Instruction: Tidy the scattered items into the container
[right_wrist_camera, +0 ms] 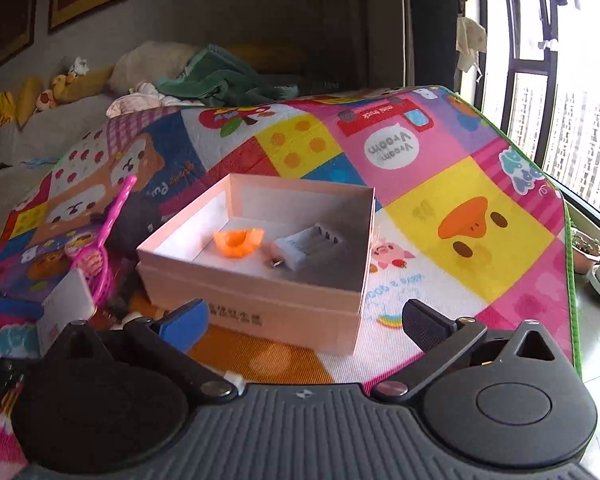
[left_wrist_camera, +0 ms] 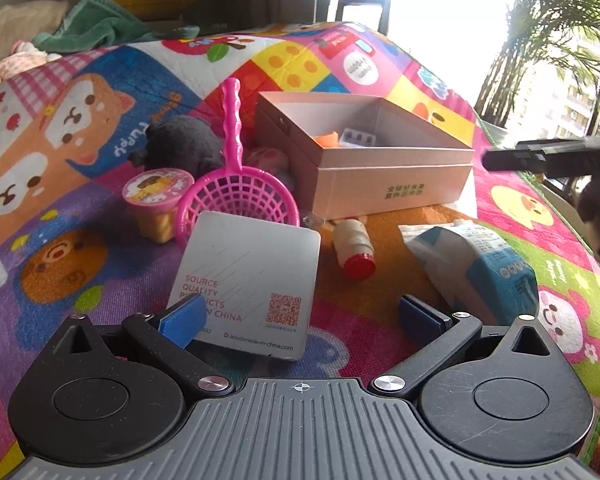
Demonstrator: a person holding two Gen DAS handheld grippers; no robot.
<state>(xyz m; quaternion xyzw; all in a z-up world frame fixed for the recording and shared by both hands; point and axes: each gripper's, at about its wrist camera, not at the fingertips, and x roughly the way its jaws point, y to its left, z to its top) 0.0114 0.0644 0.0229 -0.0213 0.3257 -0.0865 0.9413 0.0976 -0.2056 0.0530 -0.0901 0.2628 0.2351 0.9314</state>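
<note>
The pink box (right_wrist_camera: pixel 260 280) sits open on the colourful play mat (right_wrist_camera: pixel 460 216), holding an orange toy (right_wrist_camera: pixel 238 242) and a pale blue battery case (right_wrist_camera: pixel 308 246). Left tongs (left_wrist_camera: pixel 300 312) stand spread wide with nothing gripped, a grey card (left_wrist_camera: pixel 252 276) lying between the pads; pink scoop (left_wrist_camera: pixel 236 192), small cup (left_wrist_camera: pixel 158 200), red-capped bottle (left_wrist_camera: pixel 354 248) and blue-white pouch (left_wrist_camera: pixel 480 264) lie scattered beside the box. Right tongs (right_wrist_camera: pixel 304 320) gape empty before the box's near wall.

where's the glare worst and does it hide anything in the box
Left wrist view: the window at top right is blown out white. Right wrist view: window is bright but milder; the box is evenly lit, its right inner wall shaded, with the orange toy and white charger clear.
</note>
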